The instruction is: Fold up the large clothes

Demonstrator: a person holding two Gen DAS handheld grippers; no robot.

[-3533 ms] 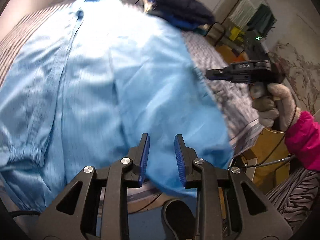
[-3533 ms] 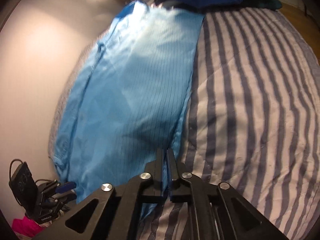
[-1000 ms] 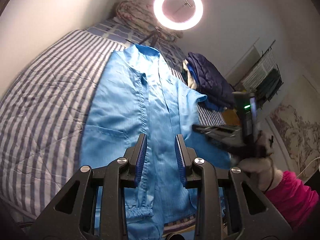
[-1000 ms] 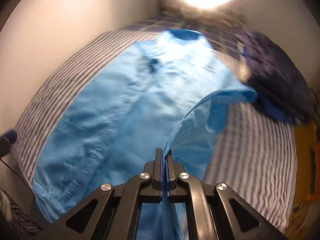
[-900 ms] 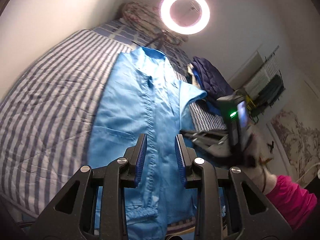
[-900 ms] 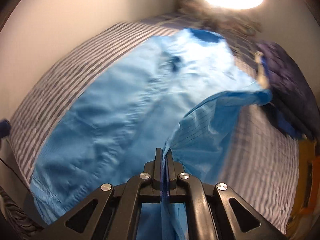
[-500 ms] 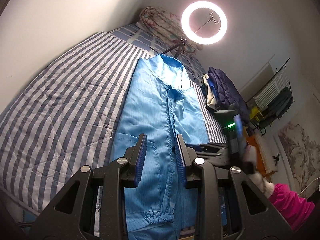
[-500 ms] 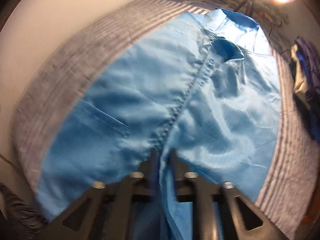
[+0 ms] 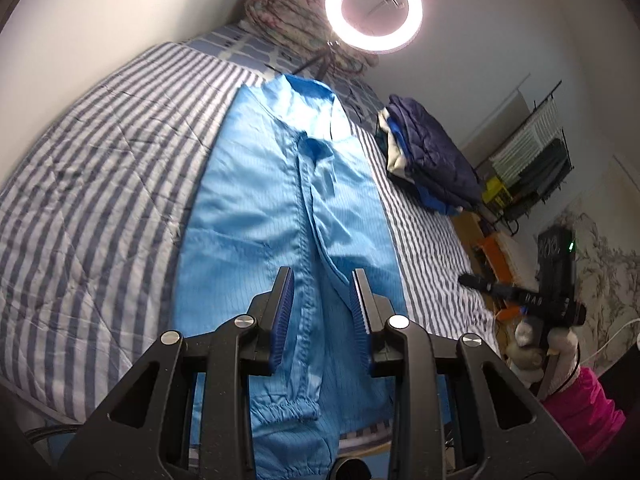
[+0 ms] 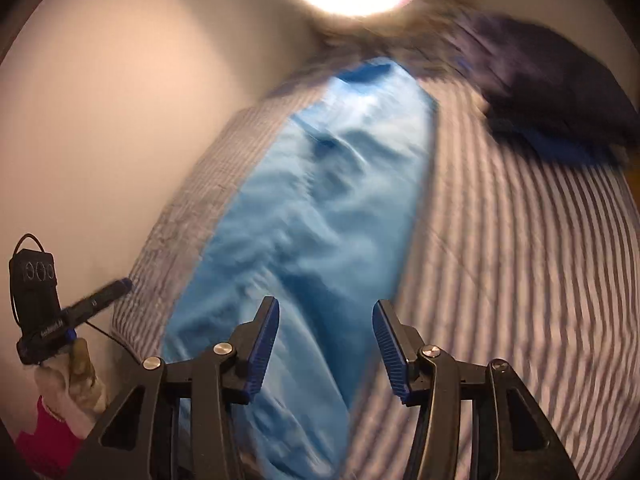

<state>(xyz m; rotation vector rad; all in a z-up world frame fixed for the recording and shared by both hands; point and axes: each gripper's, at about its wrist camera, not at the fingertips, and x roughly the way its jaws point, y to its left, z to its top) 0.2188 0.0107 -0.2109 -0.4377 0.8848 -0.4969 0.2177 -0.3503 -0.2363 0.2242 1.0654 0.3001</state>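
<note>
The blue garment (image 9: 288, 216) lies lengthwise on the striped bed (image 9: 92, 184), its collar toward 12 o'clock under the ring light (image 9: 374, 8) and its cuffed end hanging off the near edge at 6 o'clock. Both side parts are folded in over the middle, so it forms a long narrow strip with a raised seam running down its length.

The left tool (image 9: 322, 304) hovers above the lower half of the garment, its blue pads parted a little, with nothing between them; the cloth seen in the gap lies flat on the bed below. The right tool (image 10: 326, 340) has just been opening and stands released, its pads wide apart and clear of the fabric, the garment's right edge showing below the gap. The right wrist view is blurred.

In the left wrist view the right tool appears at 3 o'clock, off the bed's side, held by a gloved hand (image 9: 532, 344) with a pink sleeve (image 9: 588, 408). A pile of dark clothes (image 9: 428, 160) sits on the bed at 2 o'clock, apart from the garment. A rolled quilt (image 9: 288, 12) lies at the head of the bed.
</note>
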